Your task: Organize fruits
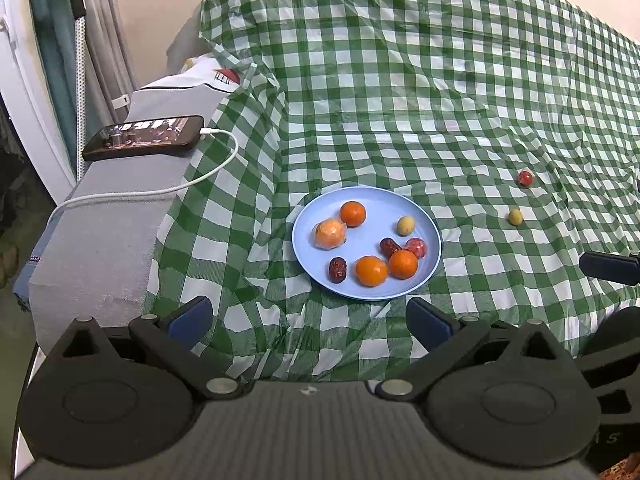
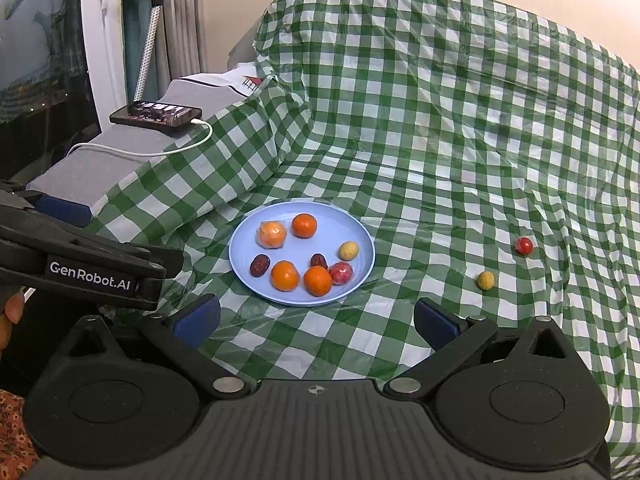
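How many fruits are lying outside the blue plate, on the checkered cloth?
2: a small red fruit farther back, and a small yellow fruit nearer, both right of the blue plate. None seems hidden.

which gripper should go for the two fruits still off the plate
Right, probably. The small yellow fruit and small red fruit lie on the cloth right of the blue plate, on the right gripper's side. The left gripper sits further left, facing the plate. Both are open and empty.

White lettering reading "GenRobot.AI" is showing on the side of the left gripper, seen from the right wrist view. No other text is reading clearly.
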The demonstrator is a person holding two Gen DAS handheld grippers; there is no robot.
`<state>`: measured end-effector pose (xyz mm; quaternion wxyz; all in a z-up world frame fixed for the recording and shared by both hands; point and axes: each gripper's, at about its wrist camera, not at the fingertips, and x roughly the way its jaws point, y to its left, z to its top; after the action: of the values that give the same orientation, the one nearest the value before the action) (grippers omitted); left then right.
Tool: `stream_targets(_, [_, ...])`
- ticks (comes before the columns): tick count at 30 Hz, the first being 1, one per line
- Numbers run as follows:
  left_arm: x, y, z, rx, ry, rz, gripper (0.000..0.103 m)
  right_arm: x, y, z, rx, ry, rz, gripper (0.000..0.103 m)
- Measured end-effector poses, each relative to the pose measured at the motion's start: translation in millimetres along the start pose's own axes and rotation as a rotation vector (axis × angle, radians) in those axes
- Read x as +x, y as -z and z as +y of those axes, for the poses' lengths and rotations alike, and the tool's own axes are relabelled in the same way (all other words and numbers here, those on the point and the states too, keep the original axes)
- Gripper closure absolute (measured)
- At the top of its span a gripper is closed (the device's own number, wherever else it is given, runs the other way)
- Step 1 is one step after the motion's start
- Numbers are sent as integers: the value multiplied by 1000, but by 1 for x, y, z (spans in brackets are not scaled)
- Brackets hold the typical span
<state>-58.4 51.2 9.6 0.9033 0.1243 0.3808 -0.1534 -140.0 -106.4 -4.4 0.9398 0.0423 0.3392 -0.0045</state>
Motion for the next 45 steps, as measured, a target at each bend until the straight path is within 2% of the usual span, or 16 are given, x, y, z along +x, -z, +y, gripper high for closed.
stream_targets(36, [22,-2,-5,8,-16,64,0,22,4,-16,51,-12,50,1])
stream_targets(42, [30,-10,-18,36,-14,77,0,24,4,-40,113,27,31,1])
stream_targets(45, [37,-17,-34,66,-1,78,0,21,7,-69,171,93,6,1])
